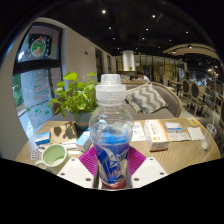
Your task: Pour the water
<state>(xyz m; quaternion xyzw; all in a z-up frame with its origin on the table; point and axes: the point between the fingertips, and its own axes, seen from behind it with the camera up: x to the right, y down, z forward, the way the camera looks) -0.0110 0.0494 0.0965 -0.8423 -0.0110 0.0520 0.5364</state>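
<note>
A clear plastic water bottle (111, 130) with a white cap and a blue label stands upright between my fingers, filling the middle of the gripper view. My gripper (111, 165) is shut on the bottle, its magenta pads (88, 160) pressing on the label from both sides. A pale green cup (53, 155) sits on the wooden table (180, 152) to the left of the bottle, a short way ahead of the left finger. The bottle's base is hidden behind the fingers.
A potted green plant (75, 98) stands behind the cup. Leaflets and small boxes (170, 130) lie on the table right of the bottle. A sofa with striped cushions (150, 97) is beyond the table.
</note>
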